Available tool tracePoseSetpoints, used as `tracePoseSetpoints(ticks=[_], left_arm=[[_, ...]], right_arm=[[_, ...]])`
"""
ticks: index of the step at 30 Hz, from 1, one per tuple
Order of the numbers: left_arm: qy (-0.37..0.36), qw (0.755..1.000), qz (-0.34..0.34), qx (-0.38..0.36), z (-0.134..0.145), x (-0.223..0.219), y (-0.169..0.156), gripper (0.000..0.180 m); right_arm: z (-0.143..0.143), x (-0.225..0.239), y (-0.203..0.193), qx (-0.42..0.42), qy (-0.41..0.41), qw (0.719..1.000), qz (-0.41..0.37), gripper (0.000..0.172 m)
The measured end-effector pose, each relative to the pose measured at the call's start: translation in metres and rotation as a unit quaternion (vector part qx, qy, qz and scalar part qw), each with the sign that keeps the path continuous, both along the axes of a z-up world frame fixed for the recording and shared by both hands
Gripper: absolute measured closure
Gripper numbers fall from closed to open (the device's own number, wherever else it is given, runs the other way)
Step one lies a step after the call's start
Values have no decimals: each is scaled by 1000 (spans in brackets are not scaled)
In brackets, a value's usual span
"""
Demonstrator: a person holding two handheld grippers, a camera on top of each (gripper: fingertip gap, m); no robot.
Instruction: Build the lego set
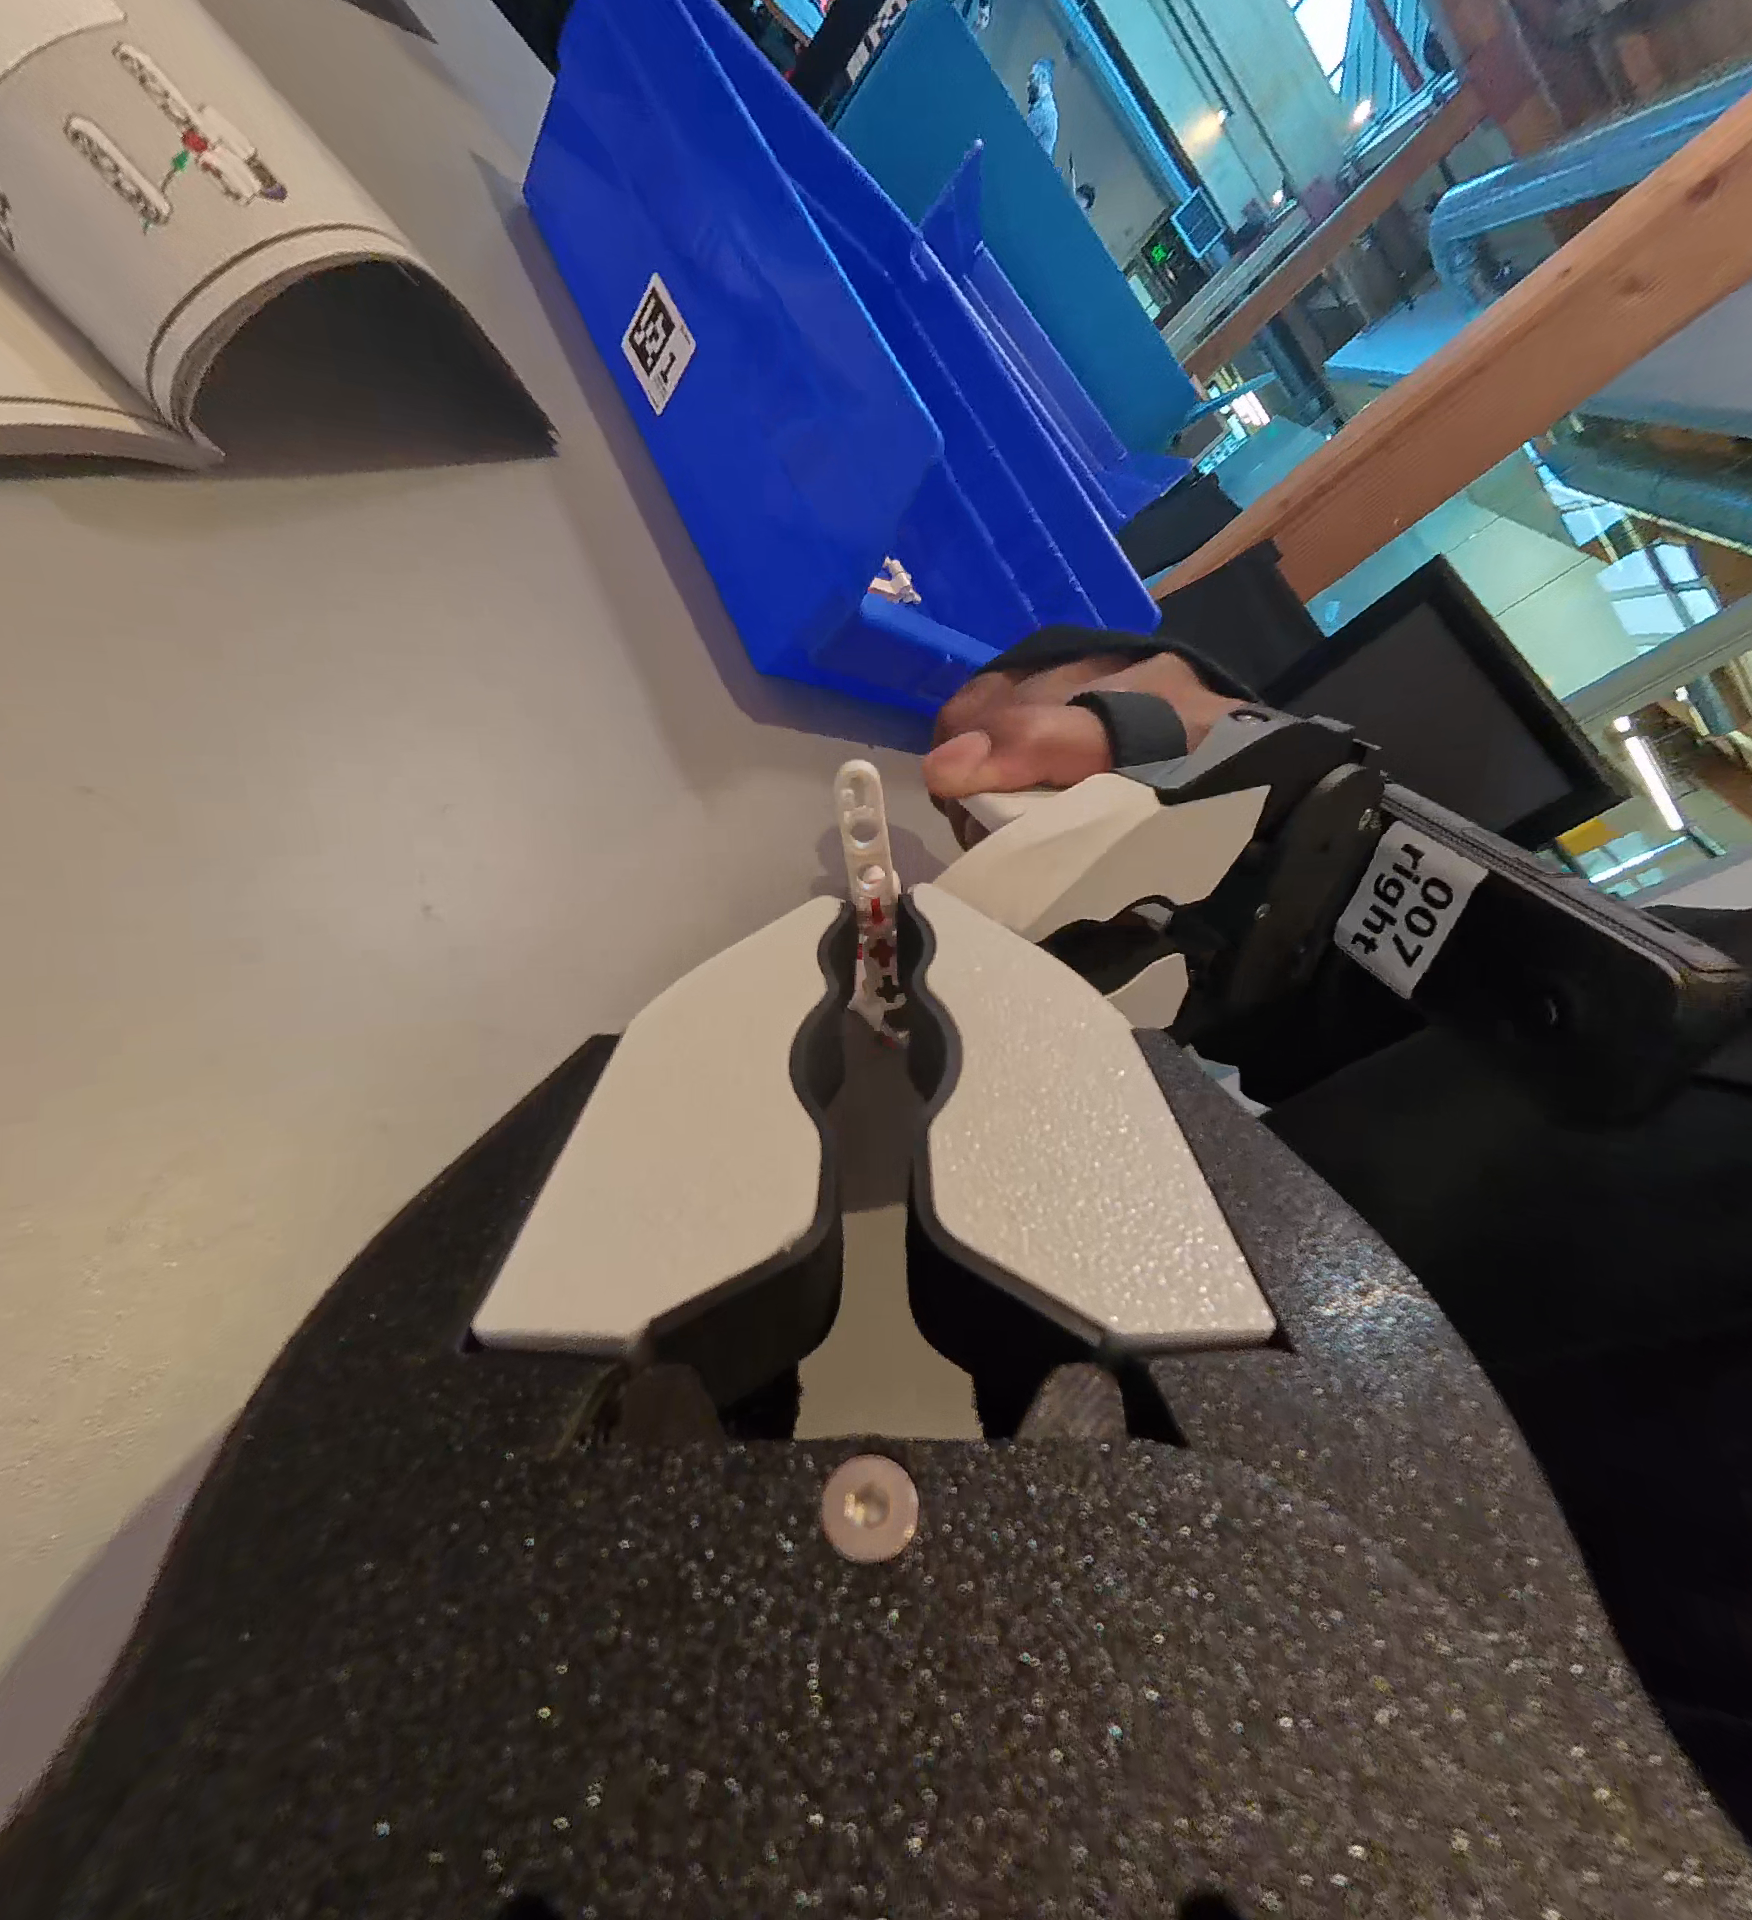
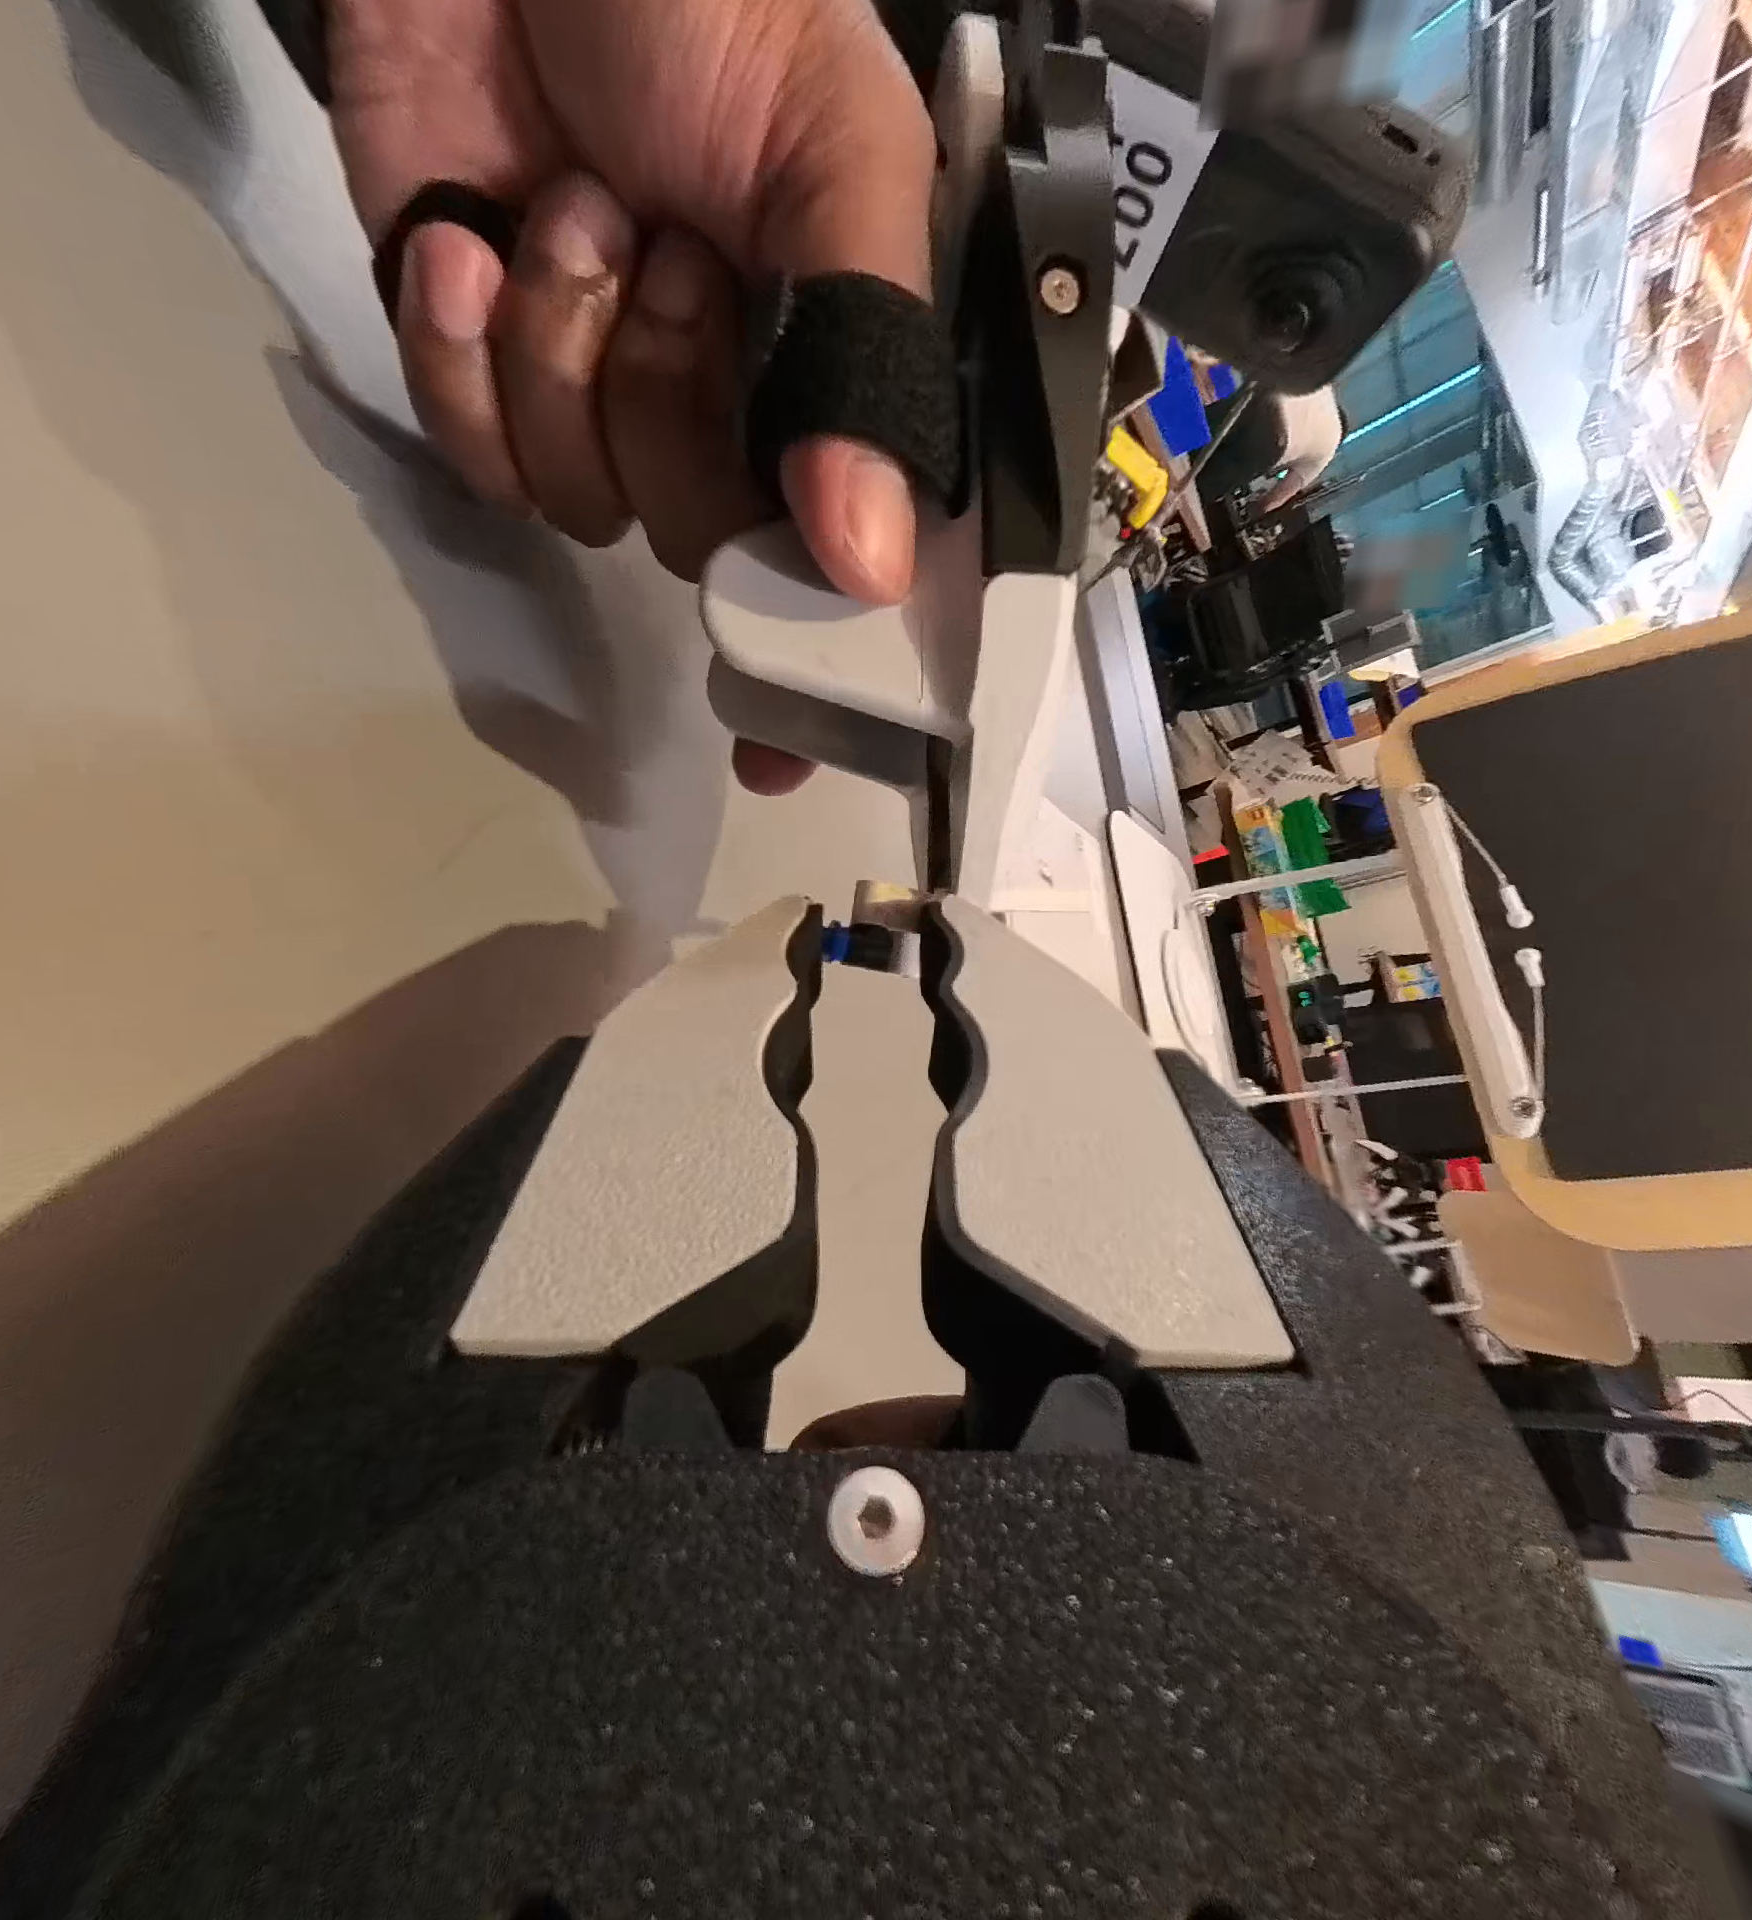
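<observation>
In the left wrist view my left gripper [image 1: 877, 912] is shut on a white beam with holes [image 1: 861, 831]. The beam carries red and black pins and sticks out past the fingertips above the grey table [image 1: 228, 831]. My right gripper's fingers [image 1: 1080, 852] come in from the right, and their tips are hidden behind my left gripper. In the right wrist view my right gripper [image 2: 867, 930] is shut on a small blue and black pin [image 2: 851, 951]. The blue end touches the left pad. A white part at the other end touches the right pad. The left gripper's fingers [image 2: 1007, 727] reach down to this spot.
A blue bin [image 1: 799, 364] with a square marker stands on the table behind the grippers. An open booklet [image 1: 124, 229] lies at the far left. A hand [image 2: 643, 260] grips the left gripper. A wooden chair [image 2: 1630, 883] and shelves stand to the right. Both grippers' tips are close together, under 4 cm apart.
</observation>
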State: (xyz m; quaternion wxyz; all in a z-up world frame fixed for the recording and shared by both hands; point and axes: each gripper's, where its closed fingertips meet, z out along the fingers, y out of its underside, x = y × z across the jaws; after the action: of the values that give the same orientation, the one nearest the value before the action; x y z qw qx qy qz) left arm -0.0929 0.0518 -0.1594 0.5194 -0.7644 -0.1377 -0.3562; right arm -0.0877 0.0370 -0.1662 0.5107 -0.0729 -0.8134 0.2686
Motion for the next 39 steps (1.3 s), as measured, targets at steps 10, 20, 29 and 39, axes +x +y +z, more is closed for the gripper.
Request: tracePoseSetpoints(ticks=[10,20,29,39], left_arm=[[3,1000,17,17,-1,-4,3,174],[32,999,30,14,1,-12,-1,173],[97,994,35,-33,-7,-15,-18,173],[80,996,29,-36,-10,-15,-38,173]], right_arm=[[2,1,4,-74,-40,996,5,160],[-22,3,13,-121,-173,977,-22,153],[-41,3,-17,-165,-295,940,-43,142],[-64,-7,-44,-154,-351,920,-75,135]])
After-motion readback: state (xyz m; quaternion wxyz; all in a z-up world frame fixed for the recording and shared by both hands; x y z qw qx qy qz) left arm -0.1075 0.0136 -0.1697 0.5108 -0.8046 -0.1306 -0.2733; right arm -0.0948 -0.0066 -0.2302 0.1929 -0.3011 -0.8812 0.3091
